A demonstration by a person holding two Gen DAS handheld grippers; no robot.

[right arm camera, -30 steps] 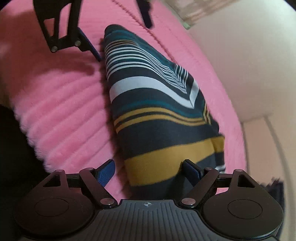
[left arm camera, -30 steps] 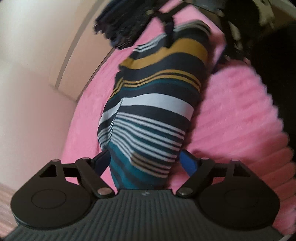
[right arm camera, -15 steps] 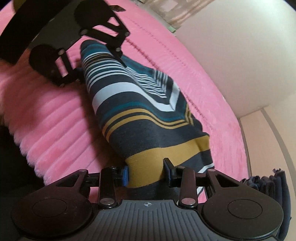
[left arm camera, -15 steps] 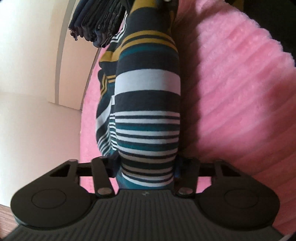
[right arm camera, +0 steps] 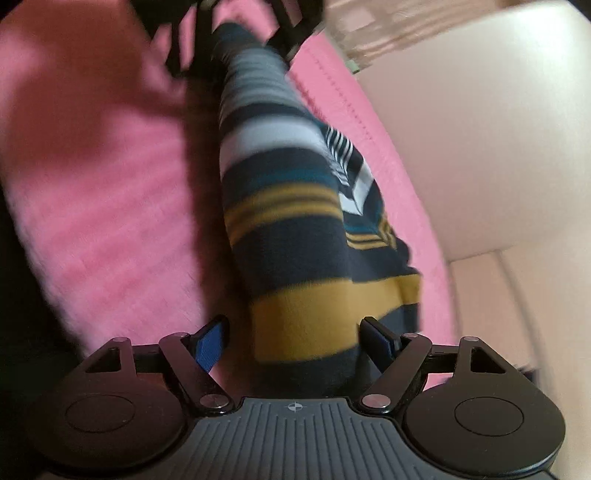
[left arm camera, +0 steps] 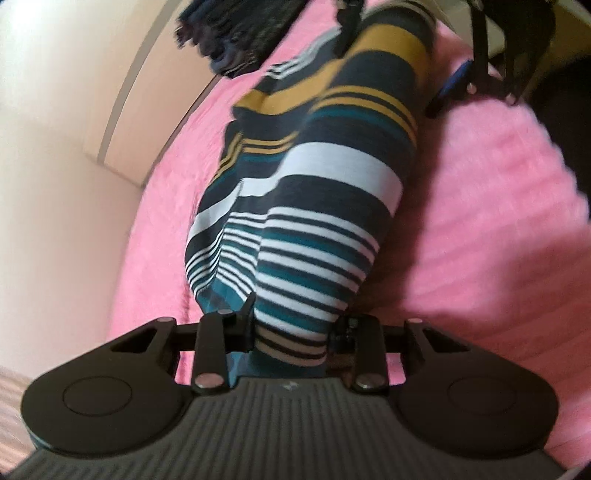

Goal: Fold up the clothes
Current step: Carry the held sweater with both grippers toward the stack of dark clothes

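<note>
A folded striped garment [left arm camera: 317,192] in navy, white, teal and mustard lies stretched on a pink fleece blanket [left arm camera: 498,206]. My left gripper [left arm camera: 293,332] is shut on its thin-striped end. My right gripper [right arm camera: 295,338] sits at the mustard-banded end [right arm camera: 314,317] with its jaws spread wide on either side of the cloth. The garment also shows in the right wrist view [right arm camera: 280,206]. The right gripper shows at the top of the left wrist view [left arm camera: 406,48], and the left gripper at the top of the right wrist view [right arm camera: 243,37].
A pile of dark folded clothes [left arm camera: 236,33] lies at the far end of the blanket. A cream wall or headboard [right arm camera: 480,129] runs along one side. The blanket's other edge drops into dark space [right arm camera: 22,314].
My right gripper, shut on the mustard end half a second ago, has opened. My left gripper stays shut on the striped end. The views are blurred with motion.
</note>
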